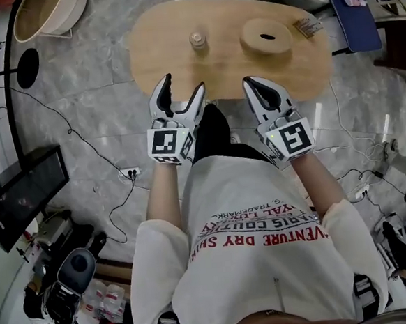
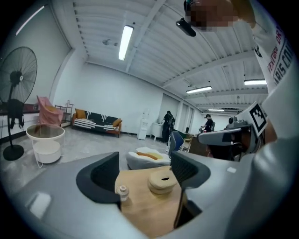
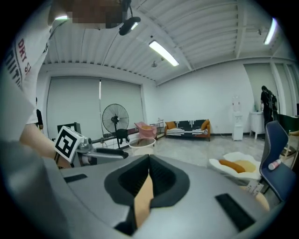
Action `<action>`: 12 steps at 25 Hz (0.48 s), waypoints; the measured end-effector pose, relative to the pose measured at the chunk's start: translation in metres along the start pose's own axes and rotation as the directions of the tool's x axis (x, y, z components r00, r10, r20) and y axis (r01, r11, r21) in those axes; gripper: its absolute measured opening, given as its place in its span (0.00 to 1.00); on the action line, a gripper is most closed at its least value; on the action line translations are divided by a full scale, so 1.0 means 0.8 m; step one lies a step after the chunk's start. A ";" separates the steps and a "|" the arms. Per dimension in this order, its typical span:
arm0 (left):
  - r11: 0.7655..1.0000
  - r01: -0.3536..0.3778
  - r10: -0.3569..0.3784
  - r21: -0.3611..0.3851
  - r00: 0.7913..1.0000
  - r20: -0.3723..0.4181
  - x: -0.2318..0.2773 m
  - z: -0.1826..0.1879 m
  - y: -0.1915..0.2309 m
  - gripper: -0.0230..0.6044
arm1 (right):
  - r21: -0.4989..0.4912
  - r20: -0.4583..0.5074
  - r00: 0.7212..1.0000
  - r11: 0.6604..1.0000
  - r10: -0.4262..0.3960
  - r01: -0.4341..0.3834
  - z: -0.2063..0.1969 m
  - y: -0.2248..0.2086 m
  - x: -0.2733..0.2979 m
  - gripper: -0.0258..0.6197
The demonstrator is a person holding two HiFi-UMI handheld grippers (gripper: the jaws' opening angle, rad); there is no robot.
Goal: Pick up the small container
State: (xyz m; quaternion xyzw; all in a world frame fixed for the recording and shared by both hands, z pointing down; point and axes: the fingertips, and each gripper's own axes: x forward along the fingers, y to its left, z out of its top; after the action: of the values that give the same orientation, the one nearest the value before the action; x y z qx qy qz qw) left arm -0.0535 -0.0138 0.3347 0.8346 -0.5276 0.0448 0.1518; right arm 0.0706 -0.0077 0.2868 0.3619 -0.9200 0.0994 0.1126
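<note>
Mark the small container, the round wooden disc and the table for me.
small container (image 1: 198,39): head view, on the middle of it, seen from above.
round wooden disc (image 1: 255,42): head view, on its top face, left of the dark slot.
table (image 1: 158,48): head view, on bare tabletop left of the container.

Your left gripper (image 1: 183,91) just left of centre in head view, pointing toward top of frame, jaws spread in V, nothing between pads. Your right gripper (image 1: 253,85) just right of centre, roughly level with left, jaw tips together, nothing held; its own view shows only thin slit below touching tips. Left forearm (image 1: 162,190) and right forearm (image 1: 321,176) bare, both extended forward from lower frame, angled slightly inward. Grippers apart, not touching.
</note>
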 end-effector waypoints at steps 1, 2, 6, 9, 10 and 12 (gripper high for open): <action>1.000 -0.002 0.002 -0.009 1.000 -0.016 0.017 -0.011 0.016 0.58 | 0.002 -0.010 1.000 1.000 -0.002 0.002 -0.003 -0.009 0.020 0.05; 1.000 0.001 -0.001 -0.009 0.999 -0.035 0.035 -0.022 0.030 0.59 | 0.001 -0.018 1.000 1.000 -0.008 0.008 -0.007 -0.019 0.041 0.05; 0.999 0.036 -0.036 0.001 0.995 -0.091 0.100 -0.065 0.071 0.61 | 0.011 -0.041 0.999 0.999 -0.037 0.037 -0.033 -0.057 0.114 0.05; 0.997 0.072 -0.070 0.008 0.990 -0.123 0.133 -0.099 0.086 0.63 | 0.063 -0.059 0.996 0.996 -0.063 0.067 -0.060 -0.079 0.155 0.05; 0.996 0.084 -0.080 0.021 0.988 -0.133 0.143 -0.111 0.089 0.64 | 0.067 -0.064 0.996 0.995 -0.066 0.071 -0.073 -0.086 0.165 0.05; 0.994 0.092 -0.083 0.052 0.985 -0.149 0.162 -0.138 0.094 0.64 | 0.082 -0.072 0.995 0.993 -0.075 0.081 -0.100 -0.102 0.183 0.05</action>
State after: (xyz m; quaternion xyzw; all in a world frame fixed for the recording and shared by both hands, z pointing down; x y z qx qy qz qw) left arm -0.0544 -0.1227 0.4856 0.8556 -0.4761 0.1151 0.1674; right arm 0.0329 -0.1395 0.4124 0.3983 -0.8958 0.1463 0.1324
